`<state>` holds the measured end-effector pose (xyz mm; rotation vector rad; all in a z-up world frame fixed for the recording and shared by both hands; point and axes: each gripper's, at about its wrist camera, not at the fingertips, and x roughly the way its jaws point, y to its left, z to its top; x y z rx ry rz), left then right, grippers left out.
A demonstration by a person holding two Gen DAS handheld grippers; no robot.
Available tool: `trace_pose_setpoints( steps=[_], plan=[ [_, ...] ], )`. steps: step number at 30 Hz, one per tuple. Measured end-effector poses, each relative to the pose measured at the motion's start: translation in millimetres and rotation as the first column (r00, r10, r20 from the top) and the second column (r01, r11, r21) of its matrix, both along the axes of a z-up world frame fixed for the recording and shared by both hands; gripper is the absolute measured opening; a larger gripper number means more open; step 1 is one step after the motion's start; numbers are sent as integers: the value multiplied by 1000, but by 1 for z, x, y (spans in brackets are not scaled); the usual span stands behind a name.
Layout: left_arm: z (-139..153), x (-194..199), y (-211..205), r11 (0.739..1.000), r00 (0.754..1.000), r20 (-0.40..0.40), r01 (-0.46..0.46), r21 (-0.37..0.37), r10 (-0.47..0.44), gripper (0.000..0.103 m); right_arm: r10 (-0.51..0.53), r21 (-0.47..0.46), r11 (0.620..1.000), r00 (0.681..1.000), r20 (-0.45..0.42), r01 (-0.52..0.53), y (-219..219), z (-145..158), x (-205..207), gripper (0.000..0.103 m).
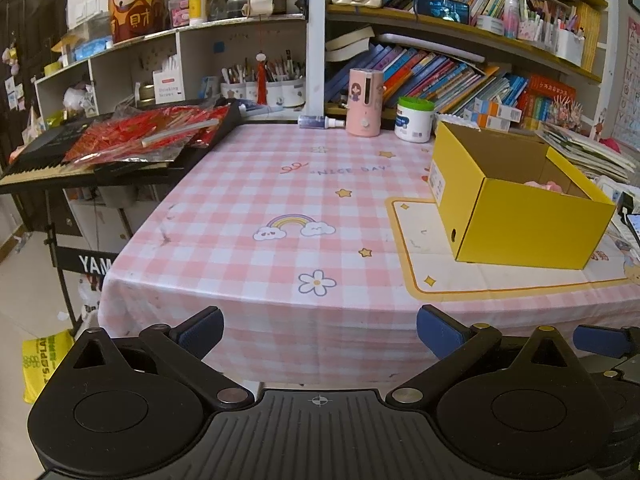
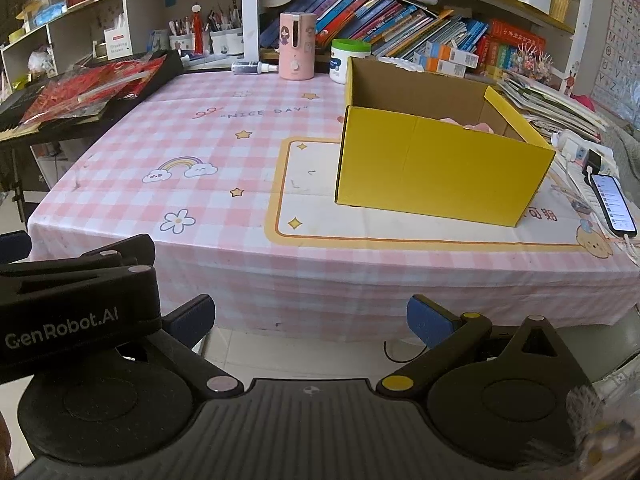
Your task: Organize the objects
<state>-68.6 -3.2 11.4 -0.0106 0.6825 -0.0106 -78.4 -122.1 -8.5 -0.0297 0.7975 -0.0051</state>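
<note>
Grippers come first in both wrist views: the left gripper (image 1: 320, 330) and the right gripper (image 2: 310, 318) hang side by side off the near edge of the tabletop (image 2: 248, 160), each with its jaws spread wide and nothing between them. Beyond lies a pink checked cloth printed with a rainbow, stars and a flower, bare in the middle. Further in, on the right, stands the yellow box (image 2: 440, 164), open-topped, on a cream mat; something pink shows low inside, too hidden to name. A phone (image 2: 612, 204) lies just beside the box's right end, on a cable. Risk, as a judgement: a reach toward the box could nudge the light cardboard into the phone. At the far edge, a pink dispenser (image 2: 296, 46) and white tub (image 2: 348, 60) could topple if brushed.
</note>
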Motion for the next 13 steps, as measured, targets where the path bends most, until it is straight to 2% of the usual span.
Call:
trace_pose_setpoints(
  steps=[13],
  plan=[
    [-2, 4, -1, 1000, 1000, -14, 10, -10, -10, 103, -8, -4, 1000, 1000, -11, 8, -1, -1, 3, 103]
  ],
)
